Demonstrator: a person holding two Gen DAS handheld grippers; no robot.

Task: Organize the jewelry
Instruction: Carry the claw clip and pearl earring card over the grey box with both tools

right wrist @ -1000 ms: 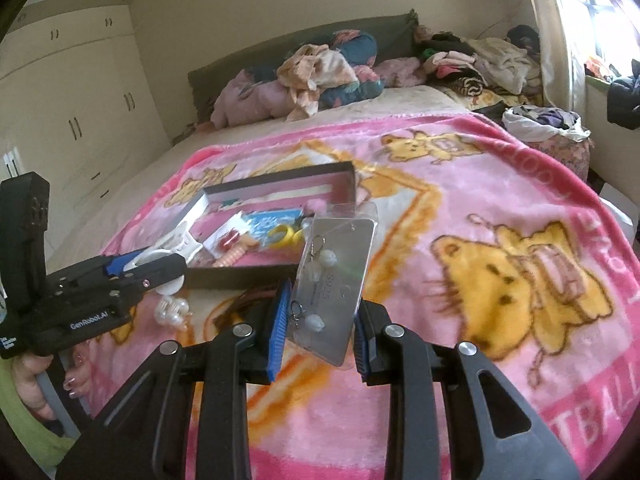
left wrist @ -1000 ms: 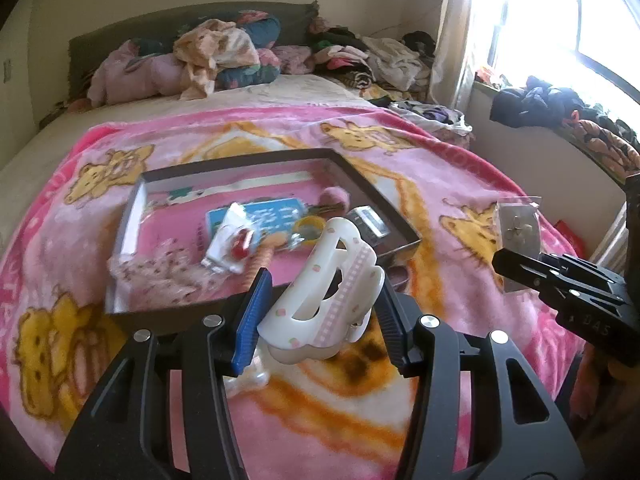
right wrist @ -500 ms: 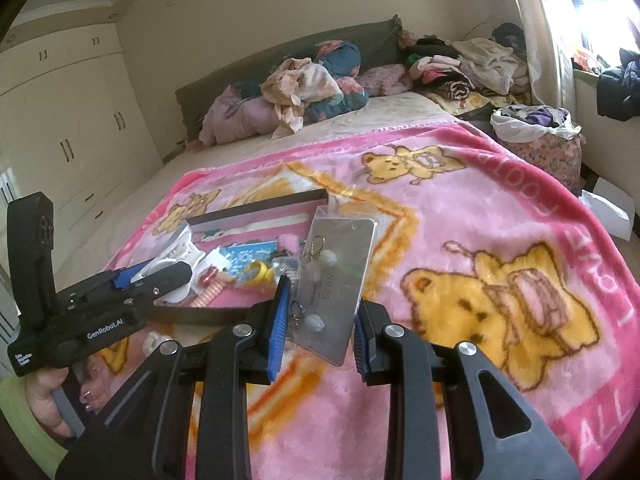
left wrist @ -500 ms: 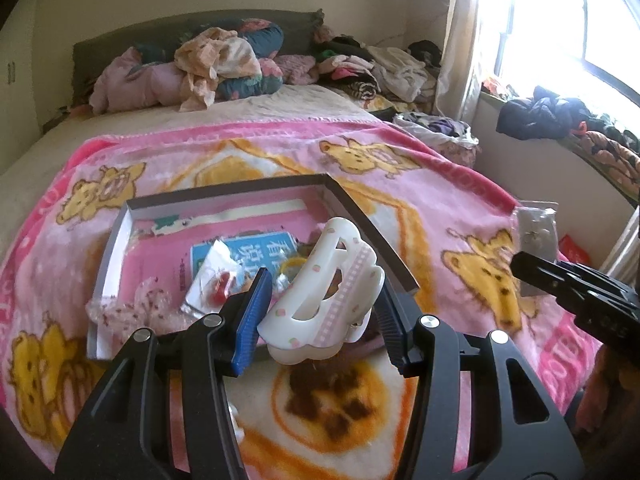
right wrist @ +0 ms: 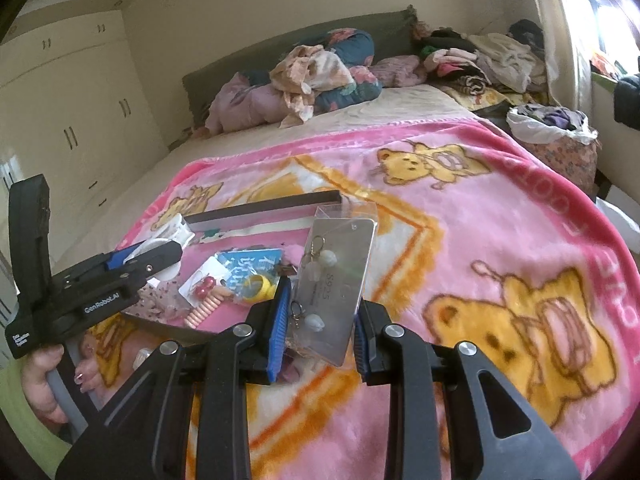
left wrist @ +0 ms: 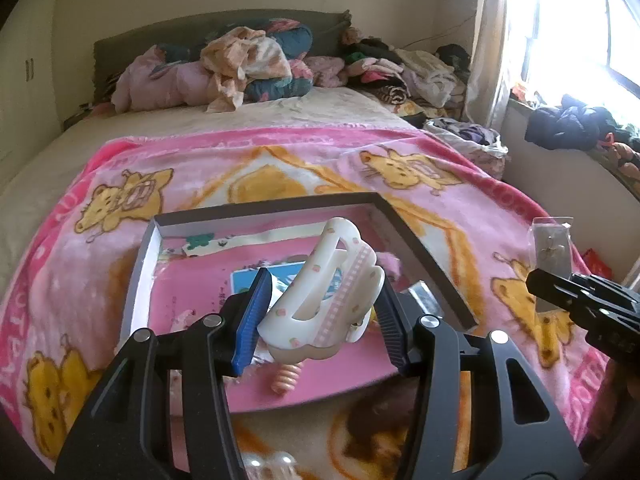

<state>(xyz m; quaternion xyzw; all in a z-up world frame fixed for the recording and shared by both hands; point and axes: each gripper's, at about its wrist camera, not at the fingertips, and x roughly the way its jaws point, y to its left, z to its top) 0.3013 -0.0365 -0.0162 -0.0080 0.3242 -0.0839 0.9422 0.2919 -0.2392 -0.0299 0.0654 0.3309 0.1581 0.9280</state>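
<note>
Left gripper [left wrist: 318, 322], low at the left, clenched on a white hair claw clip [left wrist: 324, 300] dotted with pink, tilted, raised over the near part of a shallow dark-walled box [left wrist: 424, 256]. Box resting on a pink bear-print blanket [left wrist: 460, 208] spread over the bed. Inside the box, on its pink floor: a blue printed card [right wrist: 250, 270], a yellow ring [right wrist: 258, 286], red bead earrings on a white card [right wrist: 204, 290], a peach coiled hair tie [right wrist: 206, 306], a flowered pouch [right wrist: 160, 300] at the left end. On the blanket just outside the near wall, a small translucent piece [left wrist: 268, 462], too blurred to name. Further right, right gripper [right wrist: 320, 322] squeezed onto a clear packet of drop earrings [right wrist: 334, 280], held upright above the blanket, beside the box's right end. Heaped clothes [left wrist: 248, 64] against the headboard beyond; bright window [left wrist: 576, 28] at far right.
</note>
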